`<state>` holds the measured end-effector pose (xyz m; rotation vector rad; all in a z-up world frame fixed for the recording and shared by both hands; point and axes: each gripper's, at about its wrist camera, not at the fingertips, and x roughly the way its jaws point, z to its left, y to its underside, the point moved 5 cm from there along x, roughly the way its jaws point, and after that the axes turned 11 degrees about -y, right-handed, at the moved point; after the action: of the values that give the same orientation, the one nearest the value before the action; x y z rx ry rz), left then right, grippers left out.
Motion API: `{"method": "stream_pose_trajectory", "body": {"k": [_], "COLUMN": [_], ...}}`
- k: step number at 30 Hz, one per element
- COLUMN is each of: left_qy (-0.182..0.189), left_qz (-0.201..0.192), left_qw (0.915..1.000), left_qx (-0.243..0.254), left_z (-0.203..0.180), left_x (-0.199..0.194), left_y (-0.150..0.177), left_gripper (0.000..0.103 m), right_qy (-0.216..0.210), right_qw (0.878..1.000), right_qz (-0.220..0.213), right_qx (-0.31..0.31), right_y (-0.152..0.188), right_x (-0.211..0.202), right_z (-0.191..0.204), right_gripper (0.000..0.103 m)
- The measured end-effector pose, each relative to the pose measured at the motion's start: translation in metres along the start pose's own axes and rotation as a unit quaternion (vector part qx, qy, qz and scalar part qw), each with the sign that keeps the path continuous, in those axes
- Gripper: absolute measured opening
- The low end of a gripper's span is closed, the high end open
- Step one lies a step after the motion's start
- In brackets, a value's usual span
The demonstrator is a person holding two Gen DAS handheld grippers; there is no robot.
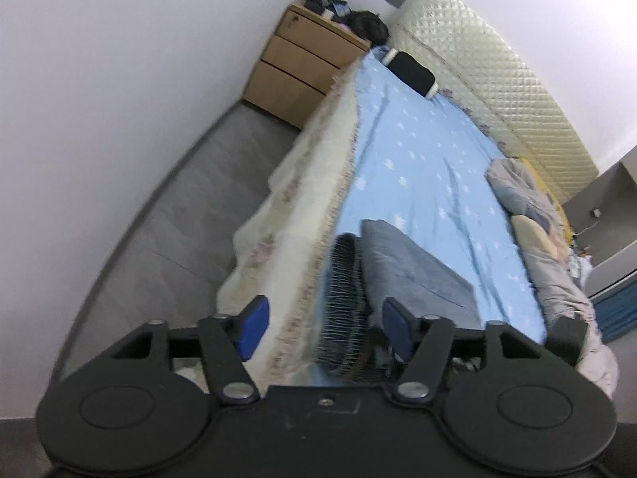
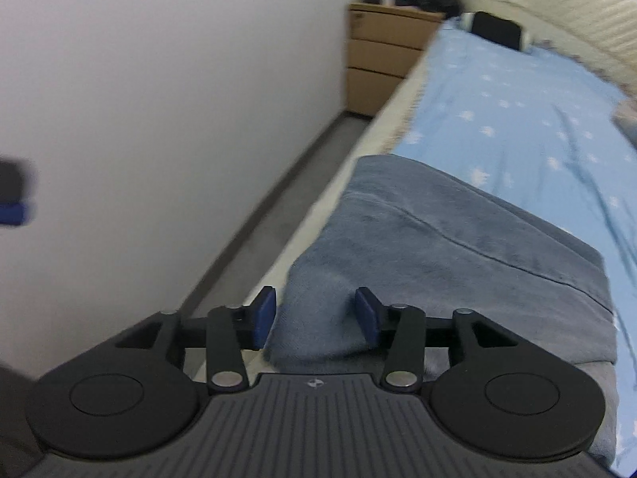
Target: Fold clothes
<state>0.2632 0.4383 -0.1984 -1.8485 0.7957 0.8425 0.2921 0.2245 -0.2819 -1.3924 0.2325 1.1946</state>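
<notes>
A folded blue-grey fleece garment lies near the edge of a bed with a light blue sheet. My right gripper stands open over the garment's near corner. A hump of the cloth sits between the blue pads, and the pads do not squeeze it. My left gripper hangs open over the bed's side edge with nothing held. Beyond its fingers a dark, ribbed, round object is blurred. A blurred dark and blue shape shows at the left edge of the right wrist view.
A wooden drawer chest stands at the head of the bed with dark items on top. A cream quilted headboard, a black cushion and crumpled grey bedding line the far side. Grey floor runs along a white wall.
</notes>
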Motion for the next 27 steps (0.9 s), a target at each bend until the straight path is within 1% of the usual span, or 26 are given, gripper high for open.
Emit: {"method": "stream_pose_trajectory", "body": {"k": [2, 4, 5, 6, 8, 10, 12, 14, 16, 17, 20, 22, 23, 24, 27], "left_qy": [0.011, 0.033, 0.045, 0.057, 0.070, 0.078, 0.077, 0.075, 0.084, 0.091, 0.102, 0.104, 0.105, 0.109, 0.129], "left_qz": [0.012, 0.026, 0.031, 0.038, 0.045, 0.053, 0.065, 0.073, 0.084, 0.091, 0.115, 0.129, 0.136, 0.142, 0.162], "left_qw": [0.9998, 0.9990, 0.9983, 0.9974, 0.9963, 0.9955, 0.9949, 0.9945, 0.9928, 0.9915, 0.9878, 0.9859, 0.9848, 0.9834, 0.9771], "left_qx": [-0.009, -0.015, -0.020, -0.024, -0.022, -0.013, -0.006, -0.006, -0.015, -0.021, -0.029, -0.024, -0.023, -0.028, -0.051], "left_z": [-0.007, -0.020, -0.025, -0.032, -0.043, -0.054, -0.061, -0.063, -0.063, -0.063, -0.065, -0.065, -0.065, -0.063, -0.055], "left_x": [0.012, 0.031, 0.040, 0.051, 0.073, 0.097, 0.122, 0.141, 0.159, 0.167, 0.189, 0.202, 0.208, 0.213, 0.225], "left_y": [-0.002, -0.003, -0.003, -0.002, -0.001, 0.000, 0.001, 0.003, 0.006, 0.007, 0.011, 0.013, 0.015, 0.016, 0.018], "left_gripper": [0.070, 0.072, 0.073, 0.073, 0.073, 0.073, 0.073, 0.073, 0.073, 0.072, 0.071, 0.069, 0.069, 0.069, 0.073], "right_qy": [-0.030, -0.054, -0.054, -0.049, -0.032, -0.008, 0.010, 0.015, 0.023, 0.020, -0.009, -0.036, -0.053, -0.061, -0.075], "right_qw": [0.999, 0.998, 0.998, 0.998, 0.998, 0.996, 0.990, 0.982, 0.970, 0.964, 0.948, 0.936, 0.930, 0.928, 0.928], "right_qz": [0.004, 0.003, 0.003, 0.003, 0.007, 0.009, 0.003, -0.005, -0.008, -0.009, -0.009, -0.012, -0.012, -0.012, -0.006], "right_qx": [0.017, 0.025, 0.024, 0.026, 0.048, 0.089, 0.141, 0.190, 0.242, 0.264, 0.317, 0.350, 0.363, 0.368, 0.366], "right_y": [0.001, 0.005, 0.009, 0.014, 0.021, 0.028, 0.033, 0.039, 0.045, 0.050, 0.061, 0.066, 0.066, 0.066, 0.068], "right_x": [-0.025, -0.054, -0.070, -0.082, -0.100, -0.112, -0.119, -0.119, -0.110, -0.106, -0.087, -0.077, -0.070, -0.064, -0.052], "right_z": [-0.002, -0.008, -0.012, -0.018, -0.047, -0.083, -0.126, -0.161, -0.198, -0.212, -0.244, -0.260, -0.268, -0.275, -0.278], "right_gripper": [0.047, 0.047, 0.048, 0.049, 0.053, 0.053, 0.053, 0.055, 0.057, 0.058, 0.062, 0.073, 0.075, 0.078, 0.087]}}
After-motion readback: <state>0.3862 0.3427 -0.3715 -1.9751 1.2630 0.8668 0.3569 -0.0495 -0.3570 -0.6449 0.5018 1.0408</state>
